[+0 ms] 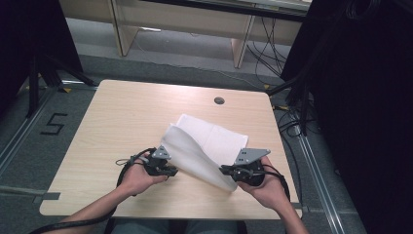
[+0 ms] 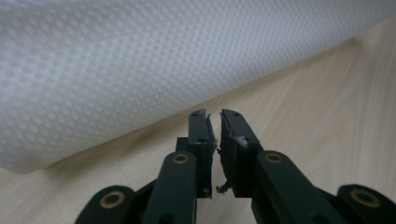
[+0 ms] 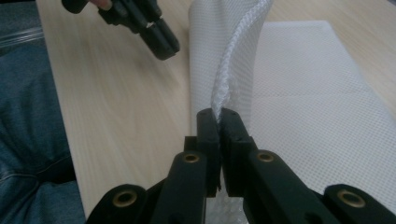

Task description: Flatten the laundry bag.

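Wooden bench holds a white cloth being folded: the right claw pinches its lifted edge tight, the left claw (closed on nothing) sits beside it, so next it probably should carry that edge across.

Even overhead light is falling on the worktop; surroundings beyond it are lying dark. The white cloth above the worktop is showing soft, slightly blurred, casting a faint shadow beneath.
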The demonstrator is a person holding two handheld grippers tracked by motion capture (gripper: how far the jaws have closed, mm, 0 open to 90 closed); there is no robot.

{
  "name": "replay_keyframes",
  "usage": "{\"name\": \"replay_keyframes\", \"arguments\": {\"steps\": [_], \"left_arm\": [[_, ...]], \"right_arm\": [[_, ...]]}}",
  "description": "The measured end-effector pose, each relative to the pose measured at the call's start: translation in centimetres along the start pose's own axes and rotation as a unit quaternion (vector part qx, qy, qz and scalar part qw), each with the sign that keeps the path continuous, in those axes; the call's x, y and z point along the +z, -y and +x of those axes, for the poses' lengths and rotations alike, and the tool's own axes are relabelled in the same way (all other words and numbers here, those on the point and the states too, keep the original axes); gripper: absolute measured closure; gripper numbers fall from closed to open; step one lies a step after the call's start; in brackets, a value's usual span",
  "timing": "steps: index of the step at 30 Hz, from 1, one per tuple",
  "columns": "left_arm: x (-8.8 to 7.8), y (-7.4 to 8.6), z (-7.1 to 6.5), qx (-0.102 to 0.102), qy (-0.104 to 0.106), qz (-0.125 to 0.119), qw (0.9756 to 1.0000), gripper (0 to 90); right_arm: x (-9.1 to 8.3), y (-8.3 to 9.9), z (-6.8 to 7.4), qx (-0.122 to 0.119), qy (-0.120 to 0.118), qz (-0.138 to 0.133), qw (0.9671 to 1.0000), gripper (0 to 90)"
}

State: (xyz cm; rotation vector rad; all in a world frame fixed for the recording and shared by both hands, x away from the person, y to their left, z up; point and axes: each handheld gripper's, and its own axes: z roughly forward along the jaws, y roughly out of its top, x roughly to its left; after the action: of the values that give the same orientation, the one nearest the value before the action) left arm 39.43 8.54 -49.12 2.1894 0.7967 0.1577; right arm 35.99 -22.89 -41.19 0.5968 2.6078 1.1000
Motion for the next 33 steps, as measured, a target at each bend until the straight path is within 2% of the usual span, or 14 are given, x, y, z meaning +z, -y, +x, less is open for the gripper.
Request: {"name": "replay_keyframes", "arguments": {"steps": [7, 8, 14, 15, 17, 19, 21, 23, 24, 25, 29, 31, 32, 33], "left_arm": [[-0.4, 0.1, 0.7, -0.006, -0.011, -0.012, 0.9998, 81.9], [-0.5, 0.2, 0.7, -0.014, -0.013, -0.015, 0.9997, 81.9], [-0.9, 0.3, 0.9, -0.008, -0.016, -0.018, 0.9997, 81.5], [-1.1, 0.4, 0.9, -0.017, -0.016, -0.018, 0.9996, 81.4], [-1.5, 0.5, 1.0, -0.007, -0.017, -0.018, 0.9997, 81.0], [-1.7, 0.6, 0.9, -0.007, -0.019, -0.020, 0.9996, 80.7], [-1.9, 0.7, 0.9, -0.007, -0.018, -0.021, 0.9996, 80.3], [-2.6, 0.9, 0.8, -0.007, -0.019, -0.024, 0.9995, 79.1], [-2.8, 1.0, 0.7, -0.018, -0.019, -0.027, 0.9993, 77.9], [-3.1, 1.1, 0.7, -0.010, -0.017, -0.028, 0.9994, 77.3], [-4.3, 1.5, 0.6, -0.011, -0.017, -0.033, 0.9992, 74.0], [-6.0, 2.3, 0.5, -0.021, -0.016, -0.043, 0.9987, 72.6], [-6.0, 2.3, 0.5, -0.021, -0.016, -0.043, 0.9987, 71.7], [-7.3, 3.1, 0.4, -0.037, -0.017, -0.055, 0.9976, 70.6]], "right_arm": [[0.4, 0.3, 1.2, -0.015, -0.045, 0.004, 0.9989, 88.5], [0.5, 0.3, 1.5, -0.012, -0.047, 0.008, 0.9988, 88.5], [0.9, 0.5, 2.2, -0.013, -0.063, 0.019, 0.9978, 88.4], [1.1, 0.6, 2.3, -0.017, -0.072, 0.017, 0.9971, 88.5], [1.2, 0.7, 2.5, -0.011, -0.076, 0.025, 0.9967, 88.5], [1.5, 0.8, 2.5, -0.020, -0.083, 0.024, 0.9961, 88.5], [1.5, 0.8, 2.6, -0.012, -0.085, 0.029, 0.9959, 88.5], [1.6, 0.8, 2.7, -0.018, -0.091, 0.035, 0.9951, 88.4], [1.7, 0.9, 2.8, -0.022, -0.090, 0.031, 0.9952, 88.4], [1.7, 0.9, 3.0, -0.010, -0.098, 0.038, 0.9944, 88.4], [1.9, 1.1, 3.2, -0.010, -0.105, 0.045, 0.9934, 88.3], [2.2, 1.3, 3.5, -0.013, -0.111, 0.049, 0.9925, 88.4], [2.2, 1.3, 3.5, -0.013, -0.111, 0.049, 0.9925, 88.4], [2.2, 1.5, 3.8, -0.010, -0.116, 0.059, 0.9914, 88.3]]}}
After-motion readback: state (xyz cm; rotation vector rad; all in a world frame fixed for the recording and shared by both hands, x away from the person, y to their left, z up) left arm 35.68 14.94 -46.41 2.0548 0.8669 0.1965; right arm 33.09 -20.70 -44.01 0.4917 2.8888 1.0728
